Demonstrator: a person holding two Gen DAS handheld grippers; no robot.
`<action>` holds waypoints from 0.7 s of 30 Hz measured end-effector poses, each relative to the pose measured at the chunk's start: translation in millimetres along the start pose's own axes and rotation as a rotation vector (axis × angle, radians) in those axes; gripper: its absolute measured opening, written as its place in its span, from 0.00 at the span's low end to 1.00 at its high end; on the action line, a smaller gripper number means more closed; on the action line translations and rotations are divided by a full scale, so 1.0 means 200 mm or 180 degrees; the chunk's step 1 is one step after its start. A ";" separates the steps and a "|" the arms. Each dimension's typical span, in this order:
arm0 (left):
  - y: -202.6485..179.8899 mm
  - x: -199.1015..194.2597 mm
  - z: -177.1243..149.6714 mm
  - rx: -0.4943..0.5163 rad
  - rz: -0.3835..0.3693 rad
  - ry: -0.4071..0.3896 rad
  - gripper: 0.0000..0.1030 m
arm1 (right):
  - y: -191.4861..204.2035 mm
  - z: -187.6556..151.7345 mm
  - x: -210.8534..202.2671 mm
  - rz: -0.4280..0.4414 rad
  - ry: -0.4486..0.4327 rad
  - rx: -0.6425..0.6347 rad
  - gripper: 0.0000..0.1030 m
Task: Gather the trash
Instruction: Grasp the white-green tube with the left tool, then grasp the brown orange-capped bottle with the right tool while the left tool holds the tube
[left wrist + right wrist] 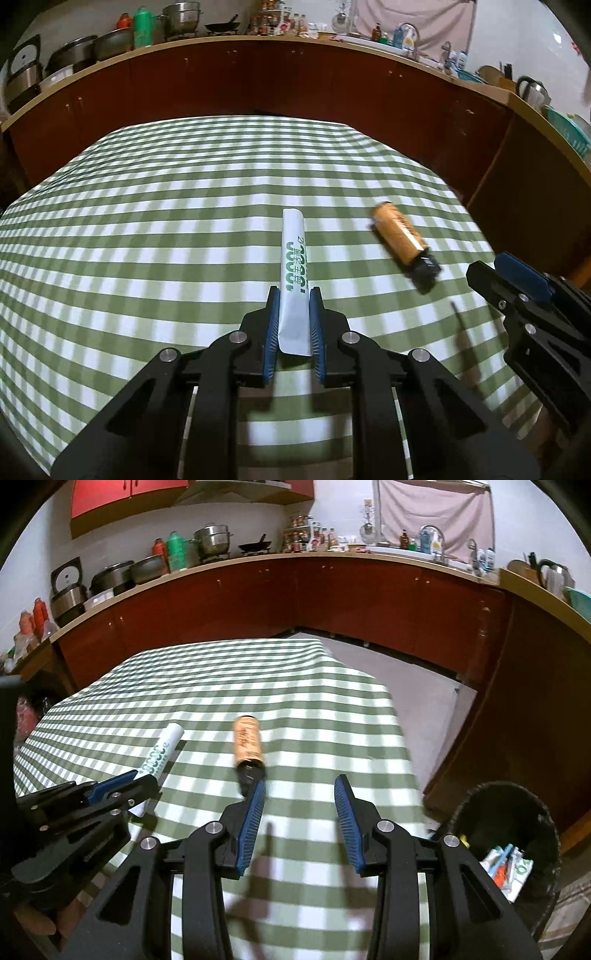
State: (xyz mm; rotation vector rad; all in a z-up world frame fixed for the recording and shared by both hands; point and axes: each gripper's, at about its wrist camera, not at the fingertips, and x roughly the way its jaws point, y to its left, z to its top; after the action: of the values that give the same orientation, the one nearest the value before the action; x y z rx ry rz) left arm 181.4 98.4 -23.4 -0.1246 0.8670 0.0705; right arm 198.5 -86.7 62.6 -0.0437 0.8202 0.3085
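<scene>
My left gripper (293, 295) is shut on a flattened white paper wrapper with green print (294, 266), which sticks out forward over the green-checked tablecloth (147, 229). The same wrapper (162, 751) shows at the left of the right wrist view, held in the left gripper (142, 781). An orange tube with a black cap (400, 240) lies on the cloth to the right of the wrapper. My right gripper (300, 786) stands open with nothing between its fingers; its left fingertip is just in front of the tube's black cap (249, 766). In the left wrist view, the right gripper (495, 269) enters from the right edge.
A black trash bin (532, 812) with wrappers inside stands on the floor off the table's right side. Red-brown kitchen cabinets (295, 81) with pots, bottles and a kettle on the counter run behind and to the right of the table.
</scene>
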 end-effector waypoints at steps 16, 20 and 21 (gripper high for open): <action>0.39 -0.07 0.00 -0.0240 0.0390 -0.0063 0.15 | 0.17 0.12 0.21 -0.0002 0.0212 -0.0144 0.39; 0.44 -0.08 0.00 -0.0257 0.0416 -0.0066 0.15 | 0.18 0.10 0.24 -0.0041 0.0299 -0.0156 0.38; 0.45 -0.08 0.00 -0.0263 0.0414 -0.0065 0.15 | 0.19 0.10 0.24 -0.0048 0.0318 -0.0158 0.34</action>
State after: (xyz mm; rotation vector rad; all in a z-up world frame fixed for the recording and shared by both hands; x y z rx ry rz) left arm 160.6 188.0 -18.2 -0.1445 0.8514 0.2289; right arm 233.2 -35.9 44.0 -0.1125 0.9108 0.3143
